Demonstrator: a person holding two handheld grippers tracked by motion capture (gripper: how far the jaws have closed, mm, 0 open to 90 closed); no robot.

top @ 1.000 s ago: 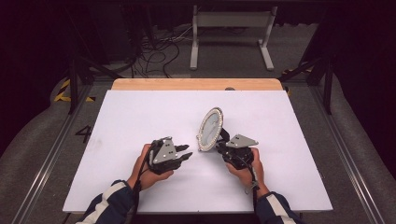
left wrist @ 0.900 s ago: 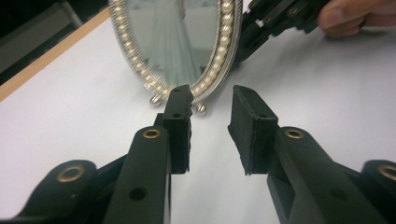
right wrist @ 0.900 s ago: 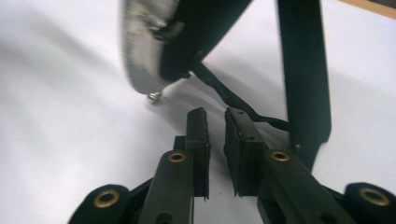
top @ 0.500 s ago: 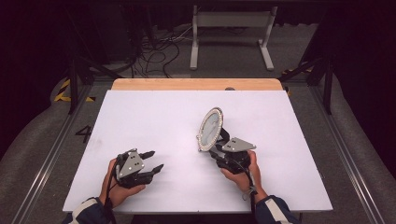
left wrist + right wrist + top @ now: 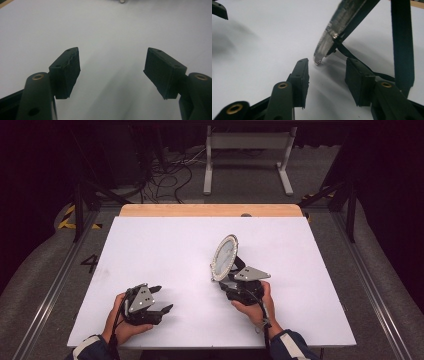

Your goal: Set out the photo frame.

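Both fingers [image 5: 299,82] of right gripper [image 5: 328,82] apart, oval mirror [image 5: 342,27] just beyond fingertips.

The desk [image 5: 165,250] has a white top that looks smooth and matt, like paper or painted board. Along its far edge, at the top of the frame, runs a strip of pale bare wood [image 5: 210,210]. The mirror [image 5: 224,256] in the middle has a shiny glass face and a sparkly silver rim; its stand [image 5: 402,42] is black and dull. Both grippers look like black matt plastic, with small brass rings at the joints. Their fingers [image 5: 160,71] carry rough black pads, like rubber. A flat grey plate [image 5: 251,273] on the right one looks like metal. The floor [image 5: 45,270] looks like rough grey carpet.
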